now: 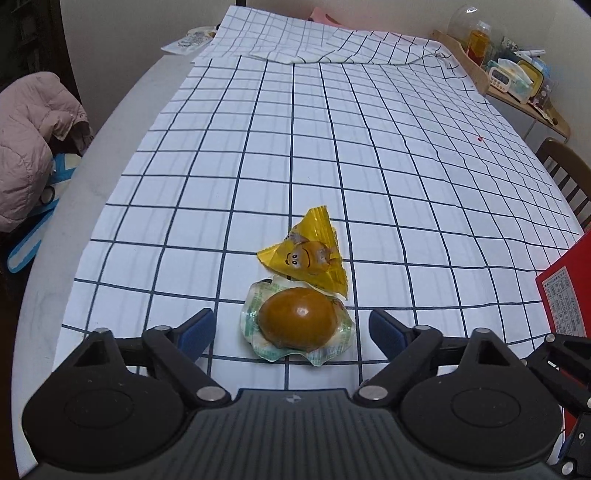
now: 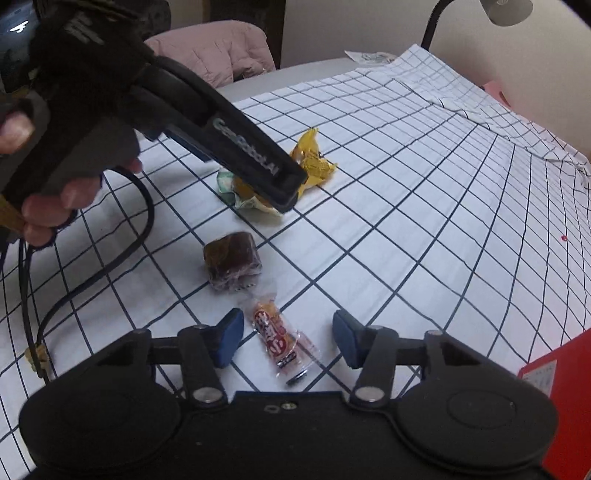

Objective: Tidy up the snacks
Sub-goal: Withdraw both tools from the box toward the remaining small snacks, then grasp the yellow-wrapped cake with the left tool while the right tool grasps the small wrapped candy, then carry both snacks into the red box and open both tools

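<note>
Glistening brown egg (image 1: 298, 318) in crinkled wrapper

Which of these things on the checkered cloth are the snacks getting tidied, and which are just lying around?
Snacks for the job:
- egg, between the open left tool
- yellow packet
- brown cube
- red candy, between the open right tool

Just lying about:
- pink jacket
- red box
- shelf clutter
- lamp

Checked cloth (image 1: 332, 166) lay matt over the smooth bench (image 1: 122, 122). Egg (image 1: 299, 323) glossy in crinkled clear film. Yellow wrapper (image 1: 314, 254) shiny foil. Left hand-held gripper (image 1: 291, 332) matt black plastic.
</note>
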{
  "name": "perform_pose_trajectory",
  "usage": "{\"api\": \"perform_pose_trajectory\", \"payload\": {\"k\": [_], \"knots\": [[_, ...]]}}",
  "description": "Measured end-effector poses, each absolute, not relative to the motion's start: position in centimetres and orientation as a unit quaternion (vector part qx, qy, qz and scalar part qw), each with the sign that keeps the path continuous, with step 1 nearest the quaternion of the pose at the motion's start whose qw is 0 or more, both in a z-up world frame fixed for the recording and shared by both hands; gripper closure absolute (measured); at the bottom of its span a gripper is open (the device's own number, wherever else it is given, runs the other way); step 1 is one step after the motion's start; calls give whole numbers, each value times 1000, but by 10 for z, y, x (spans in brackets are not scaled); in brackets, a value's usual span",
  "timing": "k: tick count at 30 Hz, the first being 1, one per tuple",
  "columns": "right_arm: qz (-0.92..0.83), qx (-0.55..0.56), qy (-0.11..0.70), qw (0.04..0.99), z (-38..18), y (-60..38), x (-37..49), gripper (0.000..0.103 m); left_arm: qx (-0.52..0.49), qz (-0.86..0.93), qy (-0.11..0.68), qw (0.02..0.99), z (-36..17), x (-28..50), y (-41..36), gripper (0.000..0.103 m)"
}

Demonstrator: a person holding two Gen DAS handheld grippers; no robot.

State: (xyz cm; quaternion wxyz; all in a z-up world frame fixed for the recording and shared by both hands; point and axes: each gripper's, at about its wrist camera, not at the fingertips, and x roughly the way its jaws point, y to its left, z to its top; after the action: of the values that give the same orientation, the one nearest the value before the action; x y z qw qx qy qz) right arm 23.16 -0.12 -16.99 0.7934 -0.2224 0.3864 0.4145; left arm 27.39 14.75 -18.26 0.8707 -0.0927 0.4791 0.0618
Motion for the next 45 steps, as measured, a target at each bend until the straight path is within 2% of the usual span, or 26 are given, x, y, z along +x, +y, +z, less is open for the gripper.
{"api": "perform_pose_trajectory", "payload": {"k": [3, 8, 16, 19, 20, 21, 34, 45], "knots": [[421, -222, 389, 789, -169, -2, 229, 67, -90, 62, 484, 868, -186, 275, 146, 28], [423, -228, 385, 788, -168, 0, 221, 83, -93, 58, 481, 870, -185, 274, 146, 34], [378, -163, 418, 810, -164, -12, 221, 86, -97, 59, 470, 875, -182, 269, 151, 41], [361, -124, 431, 818, -159, -20, 218, 86, -103, 60, 464, 878, -178, 263, 153, 49], [357, -114, 433, 820, -157, -22, 216, 86, -101, 61, 461, 879, -177, 260, 152, 57], [353, -105, 434, 822, -155, -25, 214, 86, -99, 60, 461, 880, -176, 258, 152, 59], [309, -40, 440, 842, -116, -57, 179, 86, -120, 78, 472, 870, -161, 215, 153, 60], [295, 3, 416, 860, -74, -100, 149, 86, -129, 53, 434, 890, -95, 164, 113, 60]]}}
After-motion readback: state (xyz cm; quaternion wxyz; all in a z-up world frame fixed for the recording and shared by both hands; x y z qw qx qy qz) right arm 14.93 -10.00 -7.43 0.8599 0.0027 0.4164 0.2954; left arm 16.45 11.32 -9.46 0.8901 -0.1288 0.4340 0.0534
